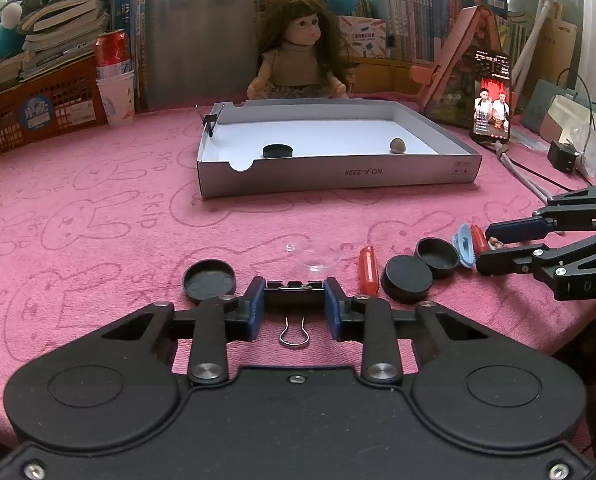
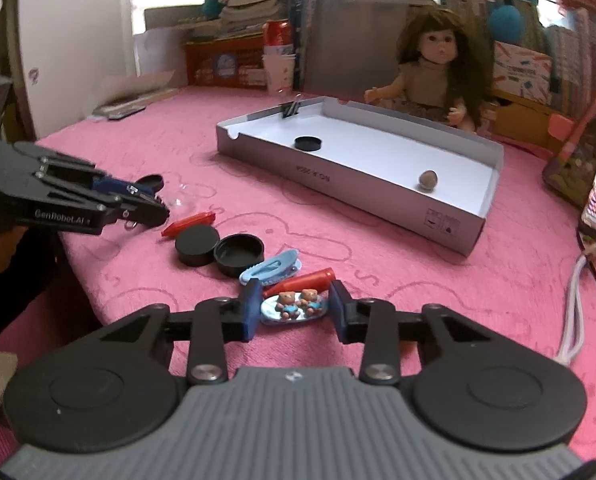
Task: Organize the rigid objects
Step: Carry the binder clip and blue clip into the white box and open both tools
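On pink towel cloth [image 1: 98,208], my left gripper [image 1: 294,300] clamps a black binder clip [image 1: 294,287]; my right gripper [image 2: 292,308], jaws apart, brackets an oval bear-figure hair clip [image 2: 296,307]. Next, I judge: pinch, lift, carry to the white cardboard tray [image 2: 338,176].

A doll [image 1: 298,52] sits behind the box, a red can [image 1: 113,53] stands on paper cups [image 1: 116,96], and a phone [image 1: 492,96] leans upright

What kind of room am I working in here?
Probably a lived-in home room, a study or child's room: a doll sits behind the tray, books stack along the back, and a pink bunny-print cloth covers the table.
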### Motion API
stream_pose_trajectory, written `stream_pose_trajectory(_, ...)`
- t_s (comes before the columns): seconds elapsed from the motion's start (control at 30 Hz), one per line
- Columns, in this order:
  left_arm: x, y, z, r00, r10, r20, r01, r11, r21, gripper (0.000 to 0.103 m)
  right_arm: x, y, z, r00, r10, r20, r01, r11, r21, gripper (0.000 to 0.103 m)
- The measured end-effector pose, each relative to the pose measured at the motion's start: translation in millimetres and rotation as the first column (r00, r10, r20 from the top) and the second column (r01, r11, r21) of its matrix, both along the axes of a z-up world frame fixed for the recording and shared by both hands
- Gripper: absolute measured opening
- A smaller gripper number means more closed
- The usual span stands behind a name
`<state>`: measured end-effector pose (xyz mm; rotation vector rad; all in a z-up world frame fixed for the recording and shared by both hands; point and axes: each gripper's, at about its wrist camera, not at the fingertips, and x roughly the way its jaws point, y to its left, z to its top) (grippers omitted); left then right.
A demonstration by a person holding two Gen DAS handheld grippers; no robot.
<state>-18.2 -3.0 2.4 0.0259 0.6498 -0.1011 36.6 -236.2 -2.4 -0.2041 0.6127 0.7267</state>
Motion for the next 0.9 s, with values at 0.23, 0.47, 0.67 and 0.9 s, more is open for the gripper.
stream_pose_trajectory(0.23,-0.6,-1.8,8.4,1.0,-0.004,0.016,0.004,1.0,-0.01,0.029,-4.7,2.4,6.5,0.999,-0.052,0.009,0.052,0.999,0.005,0.041)
stream_pose_trajectory(0.47,6.8,-2.6,17.7,0.999,0.0,0.04,0.0,1.0,-0.015,0.029,1.5,1.5,20.7,0.992,-0.128,0.02,0.127,0.991,0.041,0.041)
stream_pose_trajectory(0.67,20.4,1.4,27.4,0.998,0.014,0.055,-0.012,0.999,-0.033,0.029,13.6,3.9,27.8,0.979,-0.203,0.006,0.202,0.978,0.058,0.041)
stream_pose_trajectory(0.9,51.0,11.7,43.0,0.998,0.04,0.049,-0.036,0.996,-0.081,0.029,36.7,5.2,35.8,0.952,-0.304,-0.024,0.305,0.95,0.072,0.041)
